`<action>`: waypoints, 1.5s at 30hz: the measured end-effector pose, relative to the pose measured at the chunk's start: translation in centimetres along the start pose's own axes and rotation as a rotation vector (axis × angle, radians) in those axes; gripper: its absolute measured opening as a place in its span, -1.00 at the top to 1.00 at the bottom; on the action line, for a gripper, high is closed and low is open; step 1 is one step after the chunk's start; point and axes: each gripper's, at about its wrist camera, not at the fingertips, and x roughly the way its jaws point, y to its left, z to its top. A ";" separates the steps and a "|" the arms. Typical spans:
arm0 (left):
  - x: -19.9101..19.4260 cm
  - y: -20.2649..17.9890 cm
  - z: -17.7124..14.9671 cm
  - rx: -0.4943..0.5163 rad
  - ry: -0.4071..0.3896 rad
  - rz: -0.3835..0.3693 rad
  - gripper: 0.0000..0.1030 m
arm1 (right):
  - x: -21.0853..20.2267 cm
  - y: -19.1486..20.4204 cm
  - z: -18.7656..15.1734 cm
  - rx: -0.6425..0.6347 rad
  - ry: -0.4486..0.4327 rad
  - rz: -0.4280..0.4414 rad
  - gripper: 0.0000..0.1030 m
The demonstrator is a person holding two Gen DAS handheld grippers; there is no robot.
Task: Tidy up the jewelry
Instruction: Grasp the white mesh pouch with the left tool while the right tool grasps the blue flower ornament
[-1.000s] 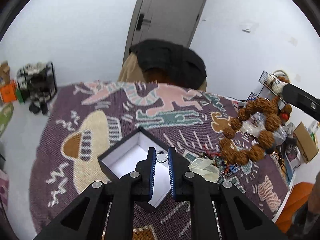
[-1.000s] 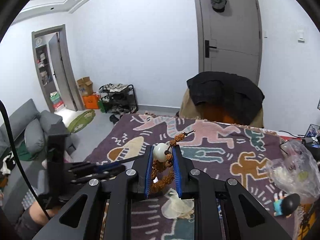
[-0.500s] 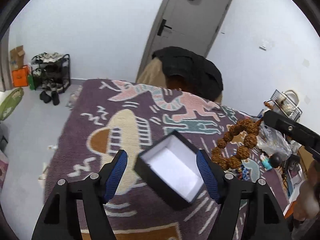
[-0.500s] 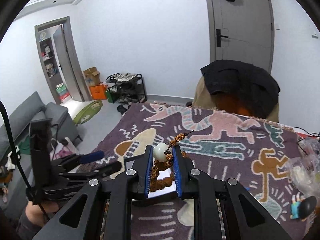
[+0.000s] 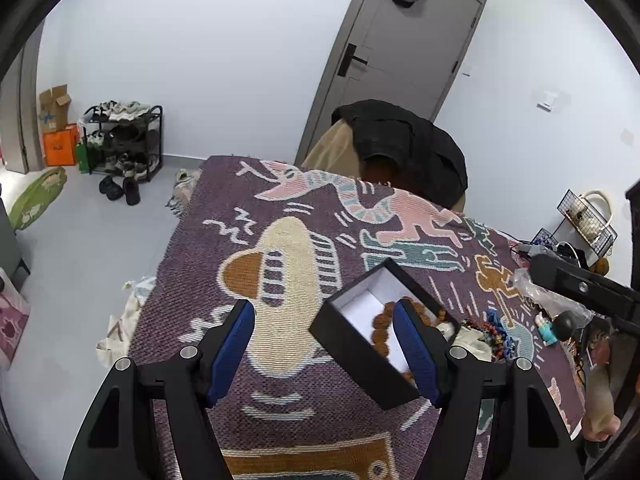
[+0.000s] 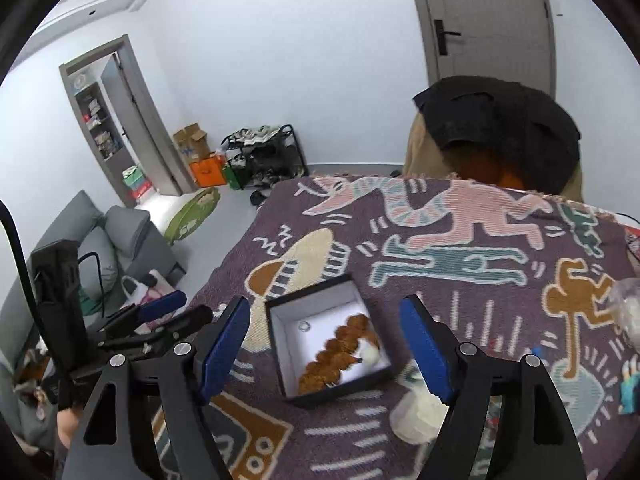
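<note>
Both grippers wide open, empty: right gripper (image 6: 324, 344) directly above box (image 6: 280, 344) w/ bracelet (image 6: 340, 352) & ring (image 6: 305, 325); left gripper (image 5: 324, 350) alongside, box toward its right finger.

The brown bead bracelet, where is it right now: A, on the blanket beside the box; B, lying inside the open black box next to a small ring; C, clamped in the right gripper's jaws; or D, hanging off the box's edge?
B: the brown bead bracelet lies on the white floor of the open black box, with the small ring apart from it, while the right gripper hangs above with its jaws wide open and empty.
</note>
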 end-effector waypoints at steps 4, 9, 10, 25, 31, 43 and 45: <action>0.1 -1.9 -0.2 0.034 0.001 -0.028 -0.41 | -2.3 -1.9 -1.4 0.037 -0.018 -0.036 -0.50; -0.1 -4.7 -0.7 0.079 0.004 -0.066 -0.41 | -4.3 -5.1 -3.6 0.107 -0.024 -0.089 -0.50; -0.1 -5.4 -0.8 0.090 0.006 -0.076 -0.41 | -4.6 -5.8 -4.2 0.123 -0.025 -0.096 -0.50; 1.3 -14.0 -3.0 0.252 0.060 -0.142 -0.41 | -7.3 -13.5 -9.4 0.317 -0.047 -0.157 -0.50; 3.3 -16.8 -3.9 0.306 0.102 -0.153 -0.41 | -6.9 -16.5 -11.4 0.390 -0.028 -0.189 -0.50; 7.7 -20.3 -6.0 0.384 0.198 -0.135 -0.41 | -8.2 -19.4 -13.9 0.486 -0.044 -0.149 -0.50; 8.8 -20.7 -6.5 0.405 0.229 -0.110 -0.41 | -8.0 -19.8 -14.1 0.495 -0.040 -0.147 -0.50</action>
